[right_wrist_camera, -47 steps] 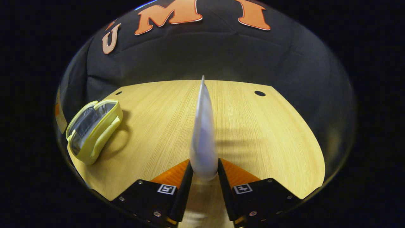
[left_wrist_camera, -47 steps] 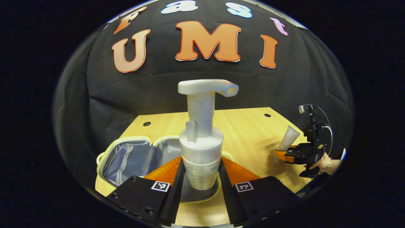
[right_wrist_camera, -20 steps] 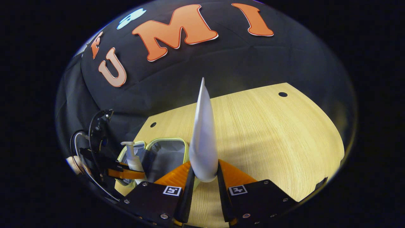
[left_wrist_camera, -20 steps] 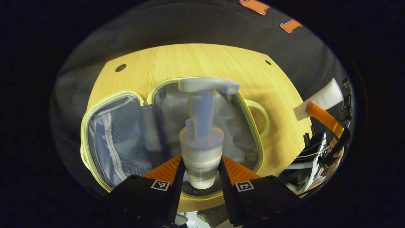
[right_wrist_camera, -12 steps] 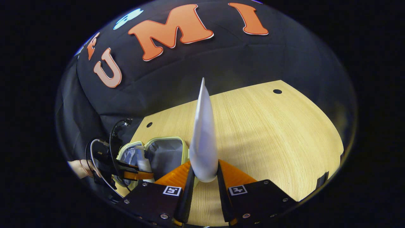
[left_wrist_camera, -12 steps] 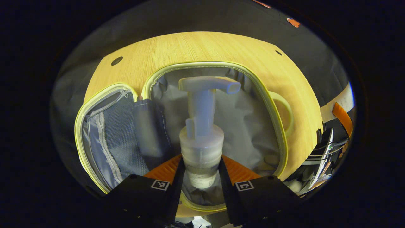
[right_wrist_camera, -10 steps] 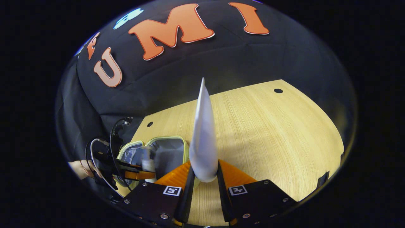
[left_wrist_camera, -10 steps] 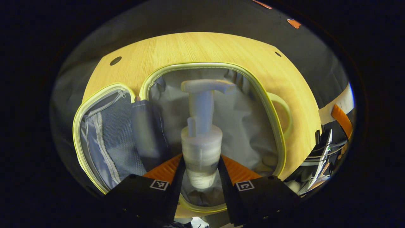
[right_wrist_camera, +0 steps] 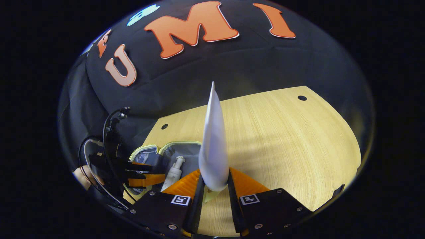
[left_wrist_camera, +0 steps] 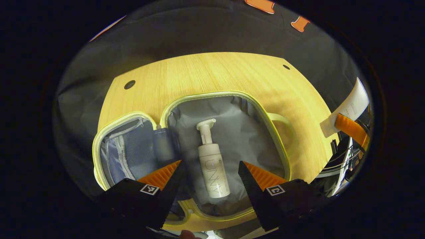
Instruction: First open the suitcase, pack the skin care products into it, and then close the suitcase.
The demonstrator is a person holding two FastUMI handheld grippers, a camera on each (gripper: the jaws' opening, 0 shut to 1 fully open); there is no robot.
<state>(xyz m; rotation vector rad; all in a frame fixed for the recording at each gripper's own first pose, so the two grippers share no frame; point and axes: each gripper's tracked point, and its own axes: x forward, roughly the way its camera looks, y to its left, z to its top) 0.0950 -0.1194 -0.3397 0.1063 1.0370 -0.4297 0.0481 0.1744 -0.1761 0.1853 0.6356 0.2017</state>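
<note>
Left claw: while my left claw (left_wrist_camera: pixel 210 168) hangs over the suitcase (left_wrist_camera: pixel 252 103), its fingers are spread, gripping nothing.
Pump bottle (left_wrist_camera: pixel 212 166): lying inside the suitcase.
Right claw (right_wrist_camera: pixel 214 182): clamped on the tube (right_wrist_camera: pixel 213 139), beside the suitcase, above the surface (right_wrist_camera: pixel 282 139).

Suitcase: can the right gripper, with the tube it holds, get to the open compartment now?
Probably yes. The suitcase lies open; only the pump bottle lies in that compartment. The left gripper, open above it, may have to move aside for the right gripper and tube.
</note>
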